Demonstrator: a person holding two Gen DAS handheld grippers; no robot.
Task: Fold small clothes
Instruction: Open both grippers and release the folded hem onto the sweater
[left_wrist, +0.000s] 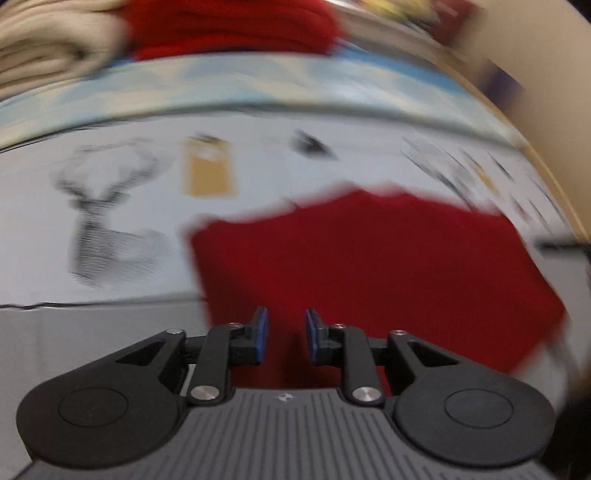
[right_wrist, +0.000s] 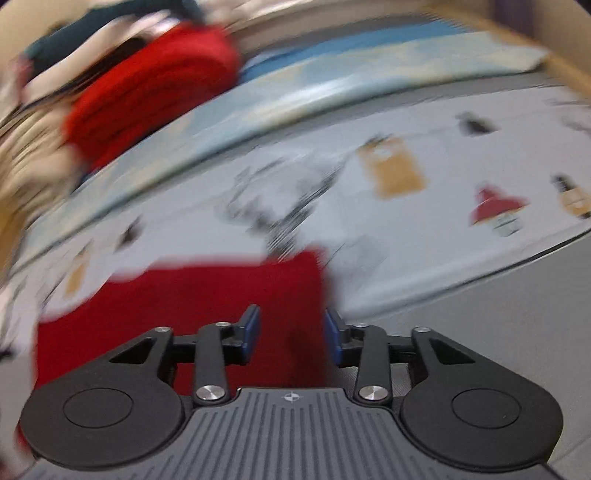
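A red garment (left_wrist: 369, 258) lies flat on the printed table cover, with a roughly rectangular outline. My left gripper (left_wrist: 286, 332) hovers over its near left part, the blue pads (left_wrist: 261, 332) apart, and only the cloth below shows through the gap. In the right wrist view the same red garment (right_wrist: 203, 302) fills the lower left. My right gripper (right_wrist: 292, 332) stands open above its right edge, nothing pressed between the pads. Both views are blurred.
At the back sit a stack of folded red clothes (left_wrist: 229, 26) (right_wrist: 155, 85) and a beige folded pile (left_wrist: 48, 48). The grey cover (left_wrist: 110, 258) bears a deer print. A pale blue mat (left_wrist: 258, 85) runs along the far side.
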